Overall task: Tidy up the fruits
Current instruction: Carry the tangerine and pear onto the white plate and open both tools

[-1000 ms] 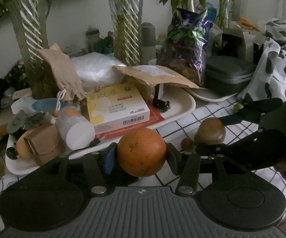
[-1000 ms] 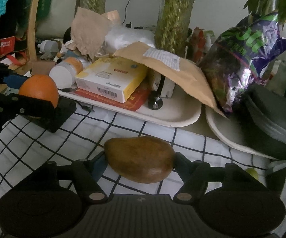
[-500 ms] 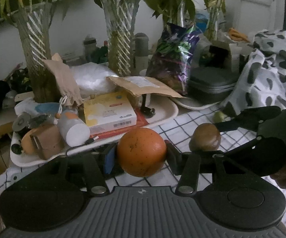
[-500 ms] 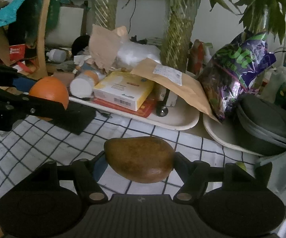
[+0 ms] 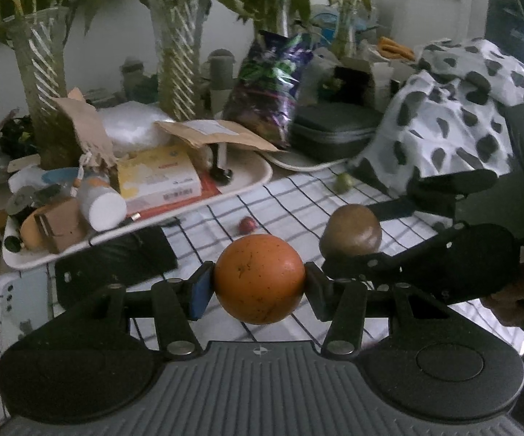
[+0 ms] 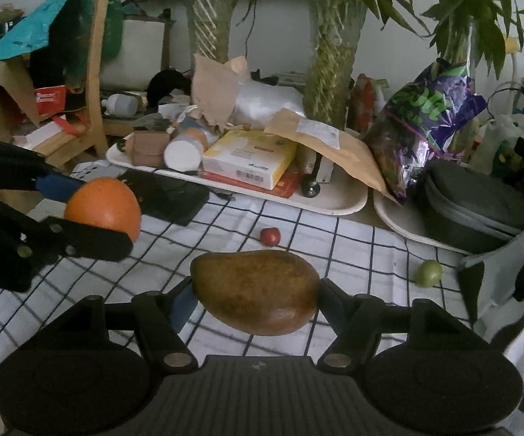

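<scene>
Item: tray, cream, far left of the checked cloth. It carries a yellow box, a white bottle on its side and a brown envelope. All household clutter, no fruit, so I judge it is no home for what I carry.

Item: my left gripper, both pads pressed on an orange at its widest, which keeps a round fruit from rolling out. I hold it off the cloth, clear of everything beneath.

Item: red fruit, small, loose on the cloth between tray and grippers. Not yet collected.

Item: my right gripper, clamped end to end on a brown mango, the long axis lying across the jaws, so it cannot pivot. Also off the cloth, just beside the orange.

Item: green fruit, small, loose at the right by the spotted fabric. Not yet collected.

Destination for the fruits: none in view; I cannot tell where they go.
</scene>
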